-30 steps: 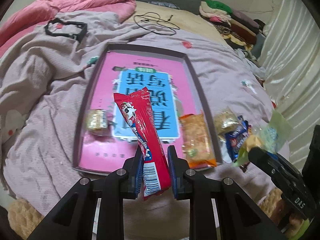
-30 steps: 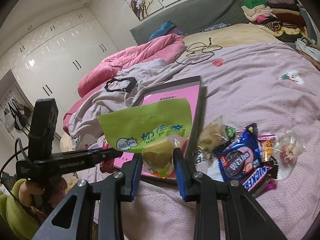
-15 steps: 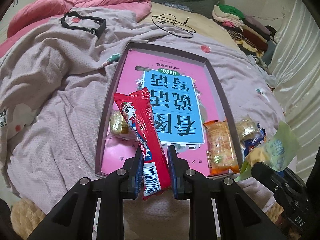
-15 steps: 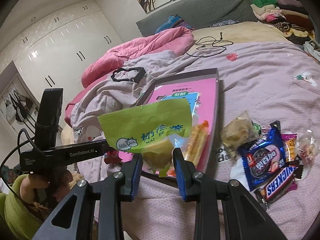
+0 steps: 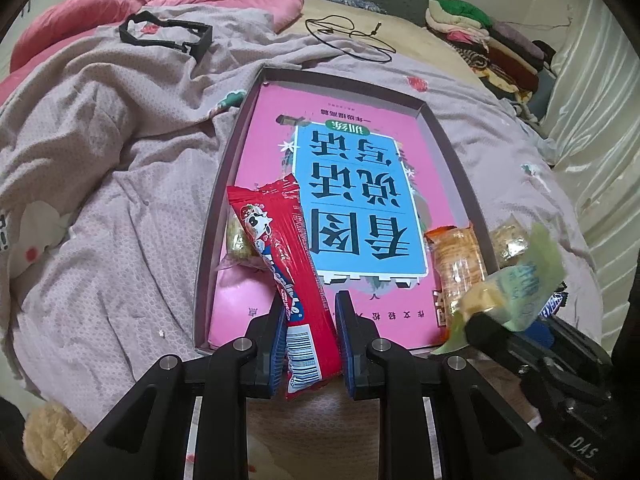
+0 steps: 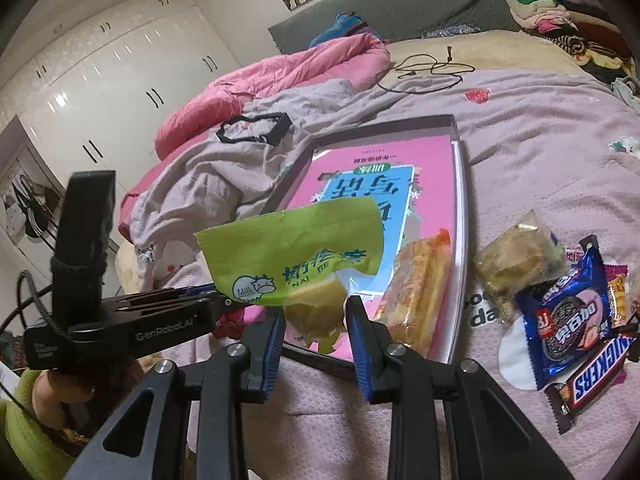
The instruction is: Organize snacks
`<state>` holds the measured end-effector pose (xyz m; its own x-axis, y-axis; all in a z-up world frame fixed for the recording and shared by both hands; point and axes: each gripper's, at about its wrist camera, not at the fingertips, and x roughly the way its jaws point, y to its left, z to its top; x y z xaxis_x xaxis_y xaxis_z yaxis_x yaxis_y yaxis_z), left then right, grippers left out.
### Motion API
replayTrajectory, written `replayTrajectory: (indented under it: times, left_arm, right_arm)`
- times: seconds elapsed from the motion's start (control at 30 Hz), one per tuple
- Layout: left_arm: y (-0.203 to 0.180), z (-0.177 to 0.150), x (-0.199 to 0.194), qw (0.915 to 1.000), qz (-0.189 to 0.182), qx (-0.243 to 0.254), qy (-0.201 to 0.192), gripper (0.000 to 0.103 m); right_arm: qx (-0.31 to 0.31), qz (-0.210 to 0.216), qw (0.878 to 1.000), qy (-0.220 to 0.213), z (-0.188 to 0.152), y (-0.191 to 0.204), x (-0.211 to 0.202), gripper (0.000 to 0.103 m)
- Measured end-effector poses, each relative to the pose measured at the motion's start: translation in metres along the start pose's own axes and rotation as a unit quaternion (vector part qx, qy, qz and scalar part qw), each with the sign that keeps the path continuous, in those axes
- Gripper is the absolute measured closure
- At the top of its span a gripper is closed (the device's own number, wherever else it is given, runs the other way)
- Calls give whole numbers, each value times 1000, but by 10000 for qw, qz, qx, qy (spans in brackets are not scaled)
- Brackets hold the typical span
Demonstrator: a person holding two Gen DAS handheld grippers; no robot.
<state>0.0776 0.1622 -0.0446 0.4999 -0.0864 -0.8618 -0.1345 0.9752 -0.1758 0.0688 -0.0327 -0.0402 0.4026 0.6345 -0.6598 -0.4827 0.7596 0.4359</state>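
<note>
The left gripper [image 5: 310,334] clamps a red snack bar [image 5: 286,264] at lower centre; the right gripper [image 6: 316,328] grasps a green milk-snack packet [image 6: 296,256] above the tray [image 6: 460,216].

The red snack wrapper [image 5: 288,264] is glossy crinkled plastic film, like the green packet [image 6: 292,256] just beside the tray. The tray [image 5: 452,168] looks like matt card lined with smooth pink paper, on a bedspread [image 5: 120,184] of soft, finely textured cloth.

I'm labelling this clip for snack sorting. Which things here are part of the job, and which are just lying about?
Part of the job:
red pack
green pack
tray
orange pack
Snickers
blue cookie pack

Lying about:
black cable
pink quilt
folded clothes
black frame
</note>
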Motion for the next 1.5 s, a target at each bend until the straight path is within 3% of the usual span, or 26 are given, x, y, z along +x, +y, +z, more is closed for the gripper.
replayTrajectory:
  times: [0.63, 1.5]
  left_arm:
    - [0, 0, 5, 9999, 72, 139, 19, 80]
    - [2, 1, 7, 9998, 120, 155, 31, 79]
  right_arm:
    - [-111, -573, 9980, 248, -6, -10, 14, 72]
    - [-121, -428, 9986, 295, -9, -9, 16, 68]
